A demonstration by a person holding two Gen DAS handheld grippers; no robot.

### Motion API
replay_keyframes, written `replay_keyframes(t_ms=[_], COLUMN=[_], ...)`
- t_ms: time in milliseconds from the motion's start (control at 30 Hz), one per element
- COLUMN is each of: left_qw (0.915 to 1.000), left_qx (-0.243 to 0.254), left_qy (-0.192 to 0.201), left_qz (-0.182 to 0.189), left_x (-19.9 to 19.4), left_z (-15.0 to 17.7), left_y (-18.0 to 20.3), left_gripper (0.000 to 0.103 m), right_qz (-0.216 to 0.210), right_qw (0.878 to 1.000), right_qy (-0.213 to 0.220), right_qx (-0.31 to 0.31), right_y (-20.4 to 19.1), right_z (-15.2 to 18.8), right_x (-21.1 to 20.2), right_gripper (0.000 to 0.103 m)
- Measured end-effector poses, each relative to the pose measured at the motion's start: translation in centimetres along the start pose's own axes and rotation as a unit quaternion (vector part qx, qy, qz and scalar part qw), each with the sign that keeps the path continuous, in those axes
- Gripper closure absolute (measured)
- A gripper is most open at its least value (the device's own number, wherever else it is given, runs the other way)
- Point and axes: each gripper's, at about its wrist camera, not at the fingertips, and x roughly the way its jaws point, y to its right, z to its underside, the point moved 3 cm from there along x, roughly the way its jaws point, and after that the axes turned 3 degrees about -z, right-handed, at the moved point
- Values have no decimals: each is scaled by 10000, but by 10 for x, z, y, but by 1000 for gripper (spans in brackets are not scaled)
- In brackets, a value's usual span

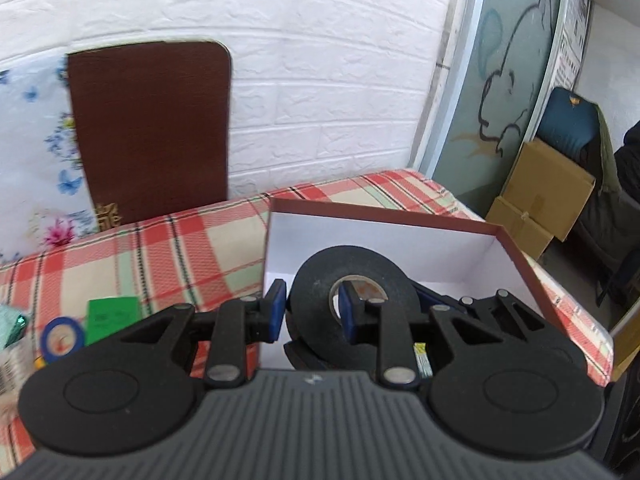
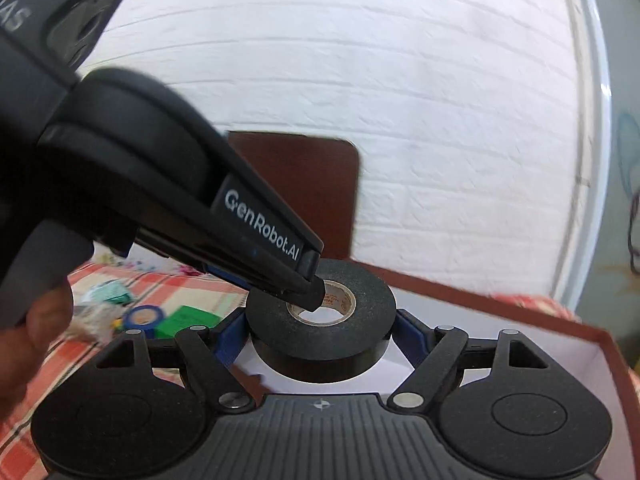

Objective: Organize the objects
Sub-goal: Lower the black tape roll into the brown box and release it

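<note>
- Tape roll [image 1: 352,300], black, hangs above the open red-edged box [image 1: 516,256] on the checked tablecloth [image 1: 160,248].
- Left gripper [image 1: 312,308] clamps the roll's wall, one finger through the core, one outside.
- Right gripper [image 2: 316,336] holds the same roll across its outer width, pads against both sides.
- Blue tape roll [image 1: 62,340] and green card [image 1: 112,314] lie beside the box.

A black tape roll [image 2: 320,320] with a cardboard core hangs level above the white-lined, red-edged box [image 2: 520,344].

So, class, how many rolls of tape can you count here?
2: a black roll gripped by both grippers above the box, and a blue roll on the checked cloth. Others may be hidden.
</note>
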Motion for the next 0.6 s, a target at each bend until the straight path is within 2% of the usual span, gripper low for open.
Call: replay_keyframes(t_ms=[367, 600], left_qw=[9996, 9997], left_qx=[-65, -126], left_qy=[-194, -89], left_qz=[-207, -166], left_x=[45, 36], left_z=[-9, -7], left_y=[-3, -4], left_gripper=[73, 73], right_qz=[145, 218], right_qw=[9993, 9996], right_qy=[-276, -189], right_qx=[207, 20], right_y=[16, 8], right_z=[5, 8], right_x=[48, 41], right_gripper=[27, 27])
